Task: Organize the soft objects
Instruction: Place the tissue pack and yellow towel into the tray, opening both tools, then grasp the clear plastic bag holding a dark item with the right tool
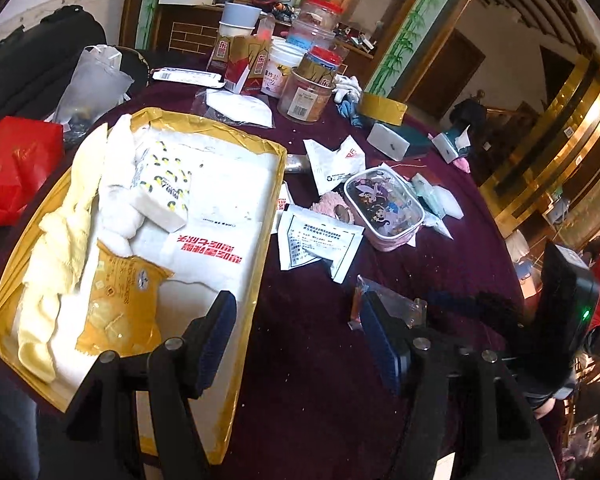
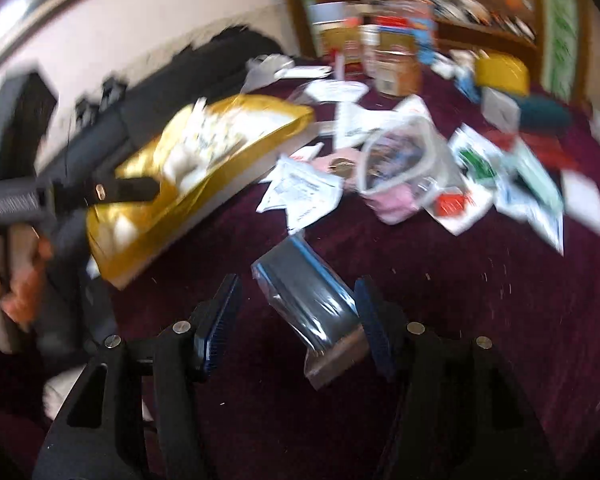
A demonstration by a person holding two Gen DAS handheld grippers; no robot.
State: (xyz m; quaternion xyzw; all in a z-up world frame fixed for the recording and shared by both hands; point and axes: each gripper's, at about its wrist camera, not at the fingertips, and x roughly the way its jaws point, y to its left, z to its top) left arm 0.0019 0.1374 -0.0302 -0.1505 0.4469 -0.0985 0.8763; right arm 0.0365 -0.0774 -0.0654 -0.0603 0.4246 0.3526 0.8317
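Observation:
A gold-lined box (image 1: 274, 184) sits on the dark red tablecloth and holds white and yellow cloths, a tissue pack (image 1: 164, 192) and a yellow snack packet (image 1: 116, 304). My left gripper (image 1: 296, 336) is open and empty over the box's near right edge. In the blurred right wrist view, my right gripper (image 2: 298, 320) is open above a clear-wrapped dark packet (image 2: 312, 300) that lies between its fingers on the cloth. The same packet shows in the left wrist view (image 1: 388, 304). The box also shows in the right wrist view (image 2: 140, 248), with the left gripper over it.
White sachets (image 1: 320, 244), a cartoon pouch (image 1: 384, 204) on something pink, and small soft packs (image 1: 436, 196) lie mid-table. Jars and cartons (image 1: 304, 92) crowd the far edge. A red box (image 1: 16, 168) and a black bag (image 1: 32, 64) sit left.

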